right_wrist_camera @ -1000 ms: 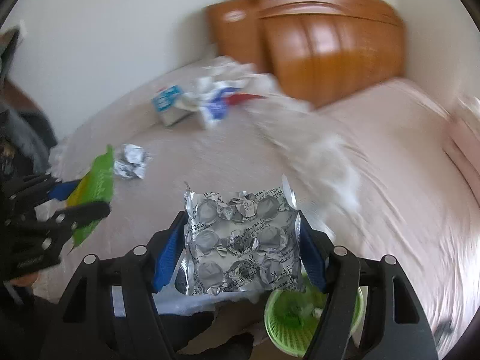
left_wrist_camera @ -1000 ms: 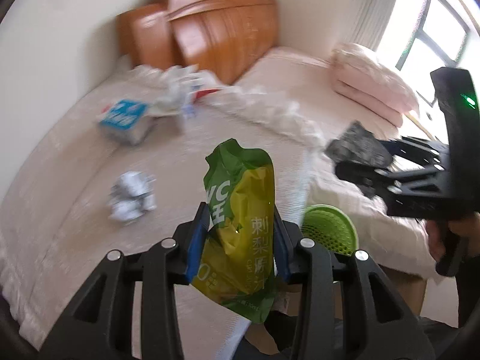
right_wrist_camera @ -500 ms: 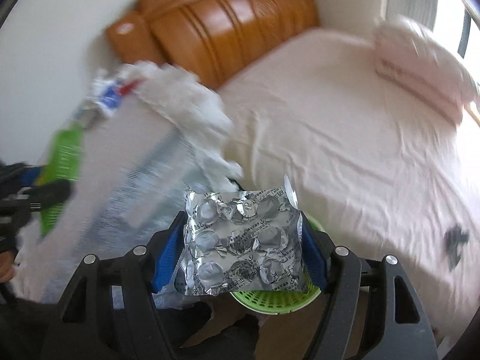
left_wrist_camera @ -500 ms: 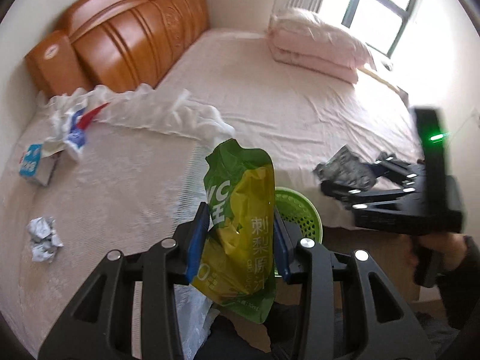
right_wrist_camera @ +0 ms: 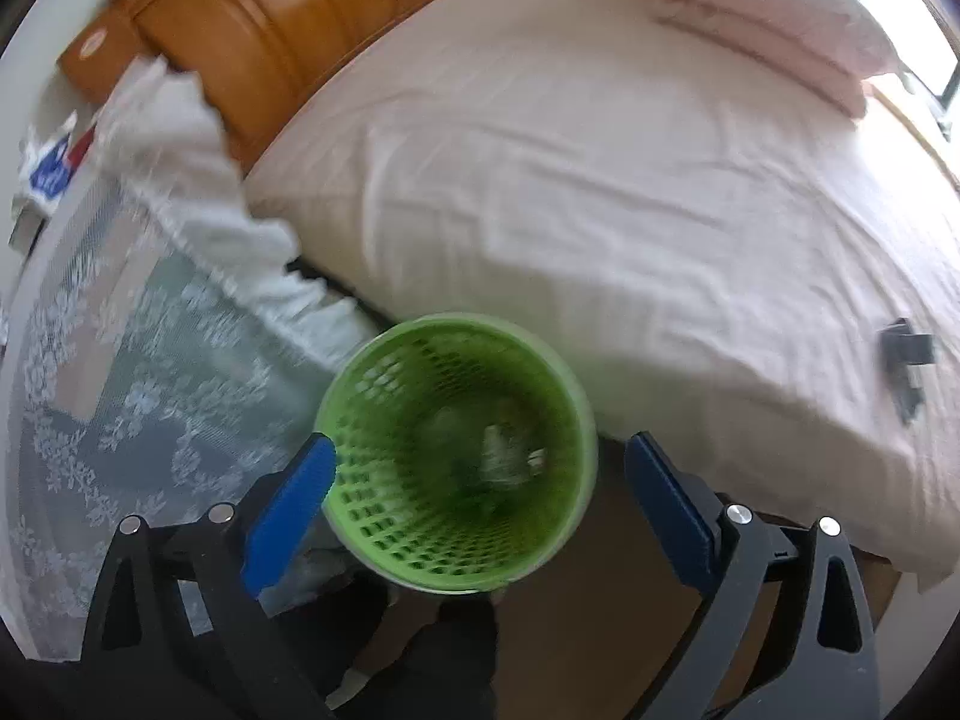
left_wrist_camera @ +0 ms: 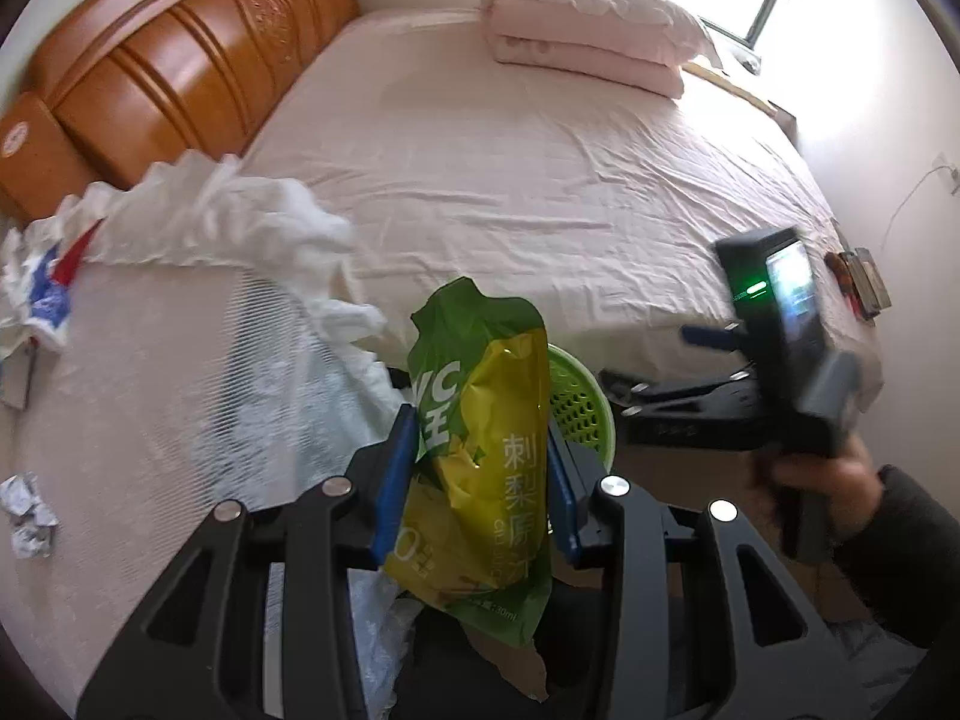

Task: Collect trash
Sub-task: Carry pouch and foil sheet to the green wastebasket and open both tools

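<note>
My left gripper (left_wrist_camera: 480, 474) is shut on a green and yellow drink pouch (left_wrist_camera: 480, 450) and holds it upright, near and left of the green mesh basket (left_wrist_camera: 579, 402). My right gripper (right_wrist_camera: 480, 468) is open and empty, right above the basket (right_wrist_camera: 360, 420), which stands on the floor beside the bed. A silvery blister pack (right_wrist_camera: 504, 456) lies blurred at the basket's bottom. The right gripper also shows in the left wrist view (left_wrist_camera: 678, 384), over the basket. A crumpled paper ball (left_wrist_camera: 27, 516) lies on the lace-covered surface at far left.
A big bed with a pink sheet (left_wrist_camera: 540, 150) fills the middle, with folded pink bedding (left_wrist_camera: 588, 42) at its far end. A wooden headboard (left_wrist_camera: 168, 60) stands at left. White cloth and wrappers (left_wrist_camera: 198, 222) lie on the lace-covered surface. A small black object (right_wrist_camera: 903, 366) lies on the bed.
My right gripper has opened and the blister pack has dropped into the green basket. Both grippers have swung right, toward the basket. The left still holds the pouch.
</note>
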A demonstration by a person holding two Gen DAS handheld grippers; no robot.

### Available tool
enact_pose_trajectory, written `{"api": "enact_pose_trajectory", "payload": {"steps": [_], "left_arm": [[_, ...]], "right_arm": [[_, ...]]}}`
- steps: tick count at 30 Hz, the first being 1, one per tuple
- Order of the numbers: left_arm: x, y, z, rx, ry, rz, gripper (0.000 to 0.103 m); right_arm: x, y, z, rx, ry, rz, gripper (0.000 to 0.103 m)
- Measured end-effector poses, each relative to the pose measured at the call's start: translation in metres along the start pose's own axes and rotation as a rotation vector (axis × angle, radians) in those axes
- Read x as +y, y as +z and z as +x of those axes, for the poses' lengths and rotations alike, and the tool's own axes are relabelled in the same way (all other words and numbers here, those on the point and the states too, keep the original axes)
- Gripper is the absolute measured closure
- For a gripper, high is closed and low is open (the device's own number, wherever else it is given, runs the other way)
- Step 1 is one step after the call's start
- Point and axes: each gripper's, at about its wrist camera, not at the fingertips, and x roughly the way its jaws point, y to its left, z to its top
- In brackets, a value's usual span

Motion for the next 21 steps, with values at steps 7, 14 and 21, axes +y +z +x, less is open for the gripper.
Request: {"api": "enact_pose_trajectory", "payload": {"steps": [7, 14, 21], "left_arm": [[-0.028, 0.010, 0.053, 0.083, -0.049, 0.017, 0.057], [-0.045, 0.004, 0.112, 0.169, -0.067, -0.009, 0.016], [-0.048, 0.004, 0.125, 0.193, -0.051, -0.040, 0.012]], "right_arm": [[-0.045, 0.004, -0.054, -0.088, -0.078, 0.038, 0.002], [-0.064, 0.002, -0.062, -0.081, -0.079, 0.071, 0.002], [-0.064, -0.001, -0.055, -0.056, -0.075, 0.065, 0.002]]}}
